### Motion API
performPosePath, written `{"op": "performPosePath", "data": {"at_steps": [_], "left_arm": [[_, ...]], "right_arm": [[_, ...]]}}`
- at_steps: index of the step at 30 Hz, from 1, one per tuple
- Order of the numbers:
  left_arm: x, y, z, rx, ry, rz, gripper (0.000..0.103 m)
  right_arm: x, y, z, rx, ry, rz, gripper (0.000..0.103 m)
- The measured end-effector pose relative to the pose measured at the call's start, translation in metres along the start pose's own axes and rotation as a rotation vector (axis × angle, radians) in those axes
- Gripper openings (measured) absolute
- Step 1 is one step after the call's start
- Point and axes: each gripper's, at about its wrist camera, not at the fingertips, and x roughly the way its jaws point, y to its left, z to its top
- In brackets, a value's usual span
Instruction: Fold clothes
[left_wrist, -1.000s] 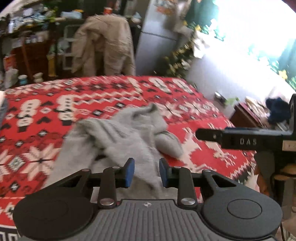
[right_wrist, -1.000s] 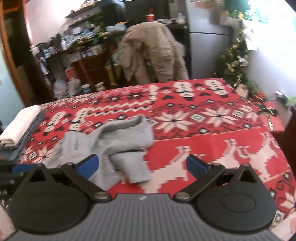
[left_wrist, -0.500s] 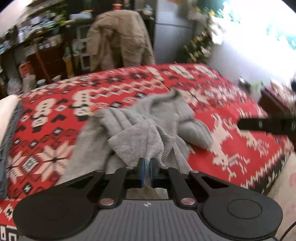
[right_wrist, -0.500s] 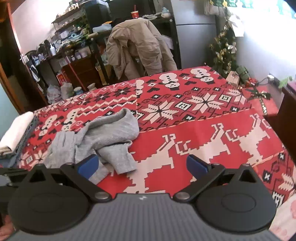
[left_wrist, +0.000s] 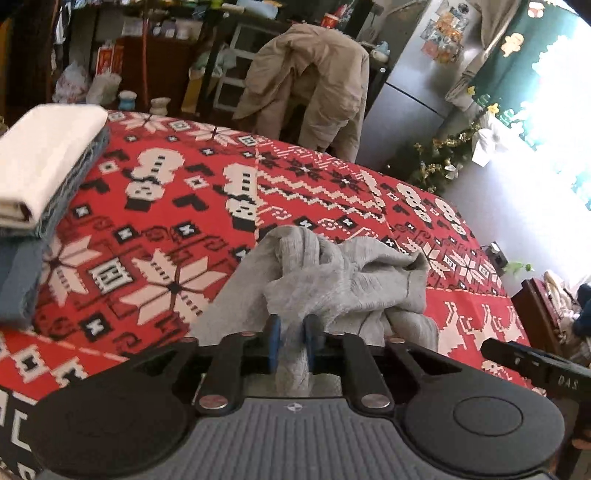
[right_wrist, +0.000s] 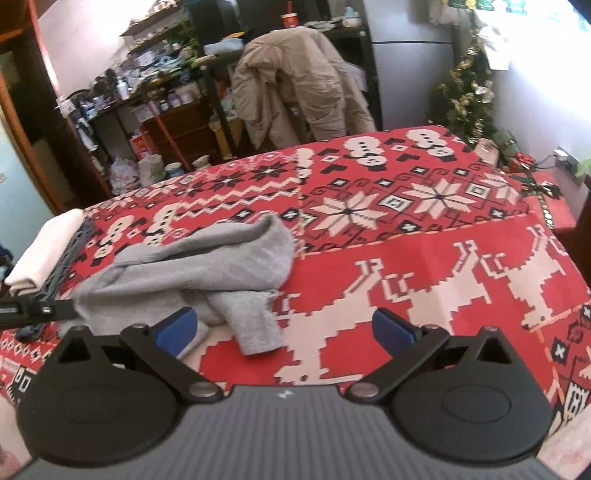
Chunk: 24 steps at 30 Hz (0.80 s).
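Left gripper (left_wrist: 291, 345) has a bunched strip of the grey sweater (left_wrist: 343, 284) between its blue pads, jaws easing apart a bit but cloth looks pinched. Right gripper (right_wrist: 284, 328) is spread wide with nothing in it, hovering over the red patterned blanket (right_wrist: 424, 258) just beside a sleeve. The sweater is a crumpled heap mid-bed, so no fold made on this 1 yet. Over at the far left edge sits a folded stack (left_wrist: 44, 162), looks like 2 or so items done.
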Motion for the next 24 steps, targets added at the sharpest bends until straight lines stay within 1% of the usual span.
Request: {"op": "performPosePath", "data": {"at_steps": [1, 3, 5, 7, 9, 10, 12, 14, 17, 18, 19, 20, 21, 22, 24], "left_arm": [[-0.001, 0.0, 0.0, -0.001, -0.003, -0.005, 0.025], [-0.005, 0.0, 0.001, -0.001, -0.011, -0.015, 0.037], [-0.009, 0.002, 0.003, -0.007, -0.019, -0.023, 0.042], [-0.014, 0.003, 0.005, -0.012, -0.034, -0.023, 0.044], [-0.018, 0.005, 0.006, -0.013, -0.047, -0.004, 0.047], [-0.02, 0.007, 0.006, -0.013, -0.051, 0.002, 0.047], [-0.022, 0.01, 0.006, -0.014, -0.051, 0.007, 0.048], [-0.023, 0.013, 0.006, -0.014, -0.05, 0.025, 0.049], [-0.026, 0.019, 0.005, -0.02, -0.053, 0.039, 0.049], [-0.028, 0.021, 0.004, -0.023, -0.055, 0.04, 0.049], [-0.029, 0.023, 0.004, -0.025, -0.057, 0.043, 0.049], [-0.03, 0.024, 0.003, -0.025, -0.059, 0.05, 0.049], [-0.03, 0.025, 0.003, -0.022, -0.058, 0.058, 0.049], [-0.031, 0.026, 0.003, -0.018, -0.058, 0.063, 0.049], [-0.032, 0.026, 0.002, -0.007, -0.059, 0.072, 0.049]], "right_arm": [[-0.001, 0.003, 0.0, -0.009, 0.001, 0.014, 0.102], [-0.002, 0.011, -0.001, -0.025, 0.004, 0.049, 0.102], [-0.002, 0.019, -0.003, -0.025, 0.007, 0.091, 0.102], [-0.001, 0.03, -0.005, -0.028, 0.011, 0.123, 0.102], [0.002, 0.044, -0.009, -0.056, 0.025, 0.155, 0.102], [0.003, 0.051, -0.012, -0.073, 0.036, 0.184, 0.102], [0.009, 0.066, -0.018, -0.112, 0.091, 0.238, 0.1], [0.016, 0.08, -0.023, -0.148, 0.155, 0.278, 0.091], [0.025, 0.093, -0.03, -0.161, 0.207, 0.318, 0.085], [0.029, 0.097, -0.033, -0.162, 0.224, 0.328, 0.078], [0.034, 0.1, -0.035, -0.157, 0.246, 0.335, 0.073], [0.039, 0.101, -0.037, -0.149, 0.267, 0.335, 0.07], [0.044, 0.102, -0.04, -0.142, 0.287, 0.335, 0.064], [0.047, 0.102, -0.041, -0.137, 0.293, 0.331, 0.056], [0.054, 0.104, -0.044, -0.131, 0.296, 0.321, 0.047]]}}
